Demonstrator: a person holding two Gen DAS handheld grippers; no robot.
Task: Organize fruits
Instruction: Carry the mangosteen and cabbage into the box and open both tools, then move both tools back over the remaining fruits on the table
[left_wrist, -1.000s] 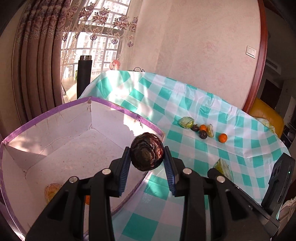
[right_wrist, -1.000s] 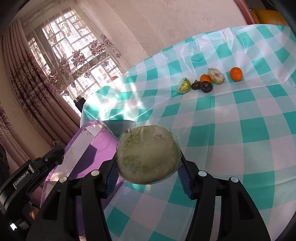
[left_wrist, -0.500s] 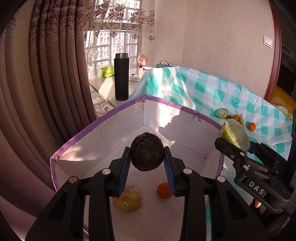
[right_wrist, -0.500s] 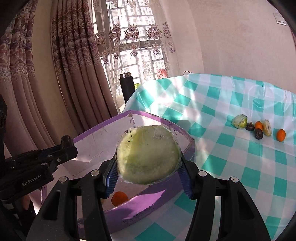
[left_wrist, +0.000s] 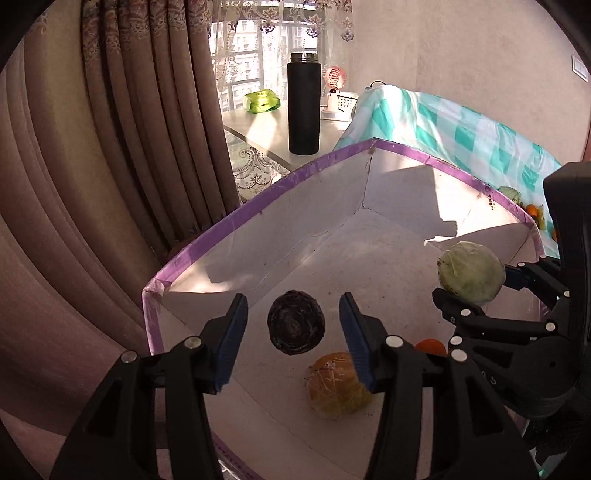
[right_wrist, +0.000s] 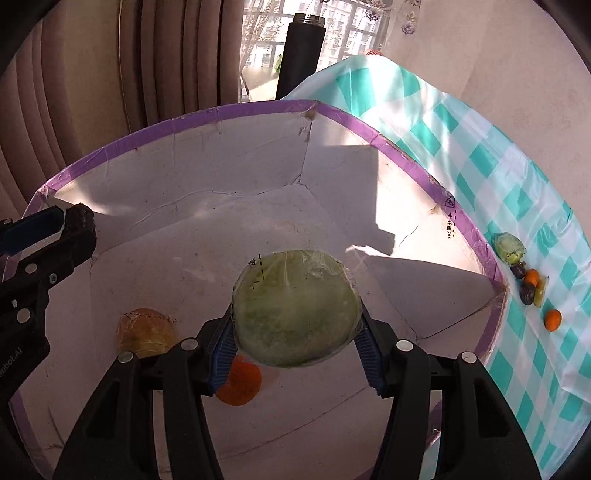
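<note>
My left gripper is open over the white box with a purple rim. A dark purple round fruit sits free between its spread fingers, apart from both pads, over the box floor. My right gripper is shut on a wrapped pale green half melon and holds it above the box inside; it also shows in the left wrist view. A wrapped yellow fruit and an orange lie on the box floor.
Several small fruits lie on the green checked tablecloth right of the box. A black flask stands on a side table behind the box. Curtains hang at the left.
My left gripper has opened and let go of the dark fruit, which now sits lower in the box. Both grippers moved further over the box.
</note>
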